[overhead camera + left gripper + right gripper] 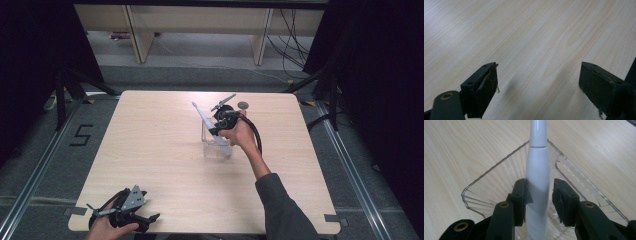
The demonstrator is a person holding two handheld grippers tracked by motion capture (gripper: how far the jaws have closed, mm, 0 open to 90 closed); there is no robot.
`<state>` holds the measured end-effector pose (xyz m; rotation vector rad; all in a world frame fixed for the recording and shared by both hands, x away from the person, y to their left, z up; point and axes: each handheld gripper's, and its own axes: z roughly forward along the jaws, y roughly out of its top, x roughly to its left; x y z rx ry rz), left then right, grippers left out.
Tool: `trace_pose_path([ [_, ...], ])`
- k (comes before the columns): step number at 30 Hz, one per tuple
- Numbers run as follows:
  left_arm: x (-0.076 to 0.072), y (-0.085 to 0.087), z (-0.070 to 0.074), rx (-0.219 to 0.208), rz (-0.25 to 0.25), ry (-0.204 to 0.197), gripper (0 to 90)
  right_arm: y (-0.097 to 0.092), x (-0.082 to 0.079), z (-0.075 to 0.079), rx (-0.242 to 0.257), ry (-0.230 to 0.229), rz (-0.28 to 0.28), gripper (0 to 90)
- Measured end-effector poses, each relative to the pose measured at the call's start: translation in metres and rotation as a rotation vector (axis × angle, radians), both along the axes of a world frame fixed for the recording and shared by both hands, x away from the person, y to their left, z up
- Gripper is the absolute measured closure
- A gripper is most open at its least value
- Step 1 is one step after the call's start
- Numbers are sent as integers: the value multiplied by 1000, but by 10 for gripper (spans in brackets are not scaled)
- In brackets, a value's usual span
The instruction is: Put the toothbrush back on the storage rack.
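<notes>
Nearest the high view's camera, the left gripper (150,218) rests at the table's (155,145) near edge; the right gripper (216,131) holds a white toothbrush (202,116) over a clear container (216,145) (mid-table).

Left gripper view: jaws wide apart over bare wood.

Right gripper view: one pad touches the toothbrush (537,177), the other stands just clear, inside the container (499,177).

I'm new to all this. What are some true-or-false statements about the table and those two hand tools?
1. The toothbrush stands in a clear container. True.
2. The left gripper holds a cup. False: its jaws stand open over the bare table.
3. The toothbrush is red. False: it is white.
4. The right gripper has the toothbrush between its jaws. True.
</notes>
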<state>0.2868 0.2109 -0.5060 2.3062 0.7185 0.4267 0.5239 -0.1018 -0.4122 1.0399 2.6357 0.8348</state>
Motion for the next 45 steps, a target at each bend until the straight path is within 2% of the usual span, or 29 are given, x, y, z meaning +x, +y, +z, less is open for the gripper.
trace_pose_path([
  [2,0,0,0,1,-2,-1,151,-1,0,1,4,3,1,632],
  [3,0,0,0,1,-1,-1,151,-3,3,0,9,-41,49,628],
  [4,0,0,0,8,-2,-1,151,-3,3,0,9,-50,47,621],
  [6,0,0,0,2,-2,0,151,-3,2,0,25,-44,40,614],
  [7,0,0,0,1,0,0,151,-1,-2,3,17,-6,-15,594],
  [9,0,0,0,2,-1,-2,151,-2,-1,4,28,-39,28,587],
  [10,0,1,0,2,-1,-2,151,-2,-3,5,34,-18,4,584],
  [11,0,1,0,2,-1,-2,151,-2,-3,5,34,-18,4,584],
  [12,0,1,0,9,-2,-2,151,-1,-4,5,28,-32,-23,576],
  [13,0,1,0,7,-1,-2,151,-3,-3,7,40,-38,33,564],
  [15,0,0,0,1,-1,-2,151,-5,-3,8,56,-52,34,544],
  [20,0,1,0,8,1,-1,151,-8,-4,12,59,-76,50,527],
  [21,0,1,0,8,0,-2,151,-8,-7,14,72,-56,20,516],
  [22,0,1,0,8,0,-2,151,-9,-5,13,82,-80,37,507],
  [24,0,1,0,10,-1,-1,151,-9,-8,16,73,-58,18,498],
  [28,0,1,0,8,0,0,151,-11,-9,18,75,-81,43,483],
  [32,0,1,0,2,0,-2,151,-13,-13,21,85,-83,34,462],
  [33,0,1,0,0,-1,0,151,-13,-12,22,82,-98,42,458],
  [36,1,1,0,1,-2,-5,151,-14,-14,23,84,-101,50,451],
  [37,0,1,0,4,-4,-4,151,-14,-17,24,101,-95,35,445],
  [39,0,0,0,4,-1,0,151,-16,-19,27,90,-91,38,438],
  [40,0,0,0,2,2,0,151,-17,-18,27,95,-109,50,435],
  [41,0,0,0,0,1,-1,151,-17,-21,29,90,-92,29,430],
  [44,0,1,0,0,4,1,151,-18,-22,29,103,-105,26,421],
  [45,0,1,0,2,3,1,151,-20,-25,32,97,-88,18,420],
])
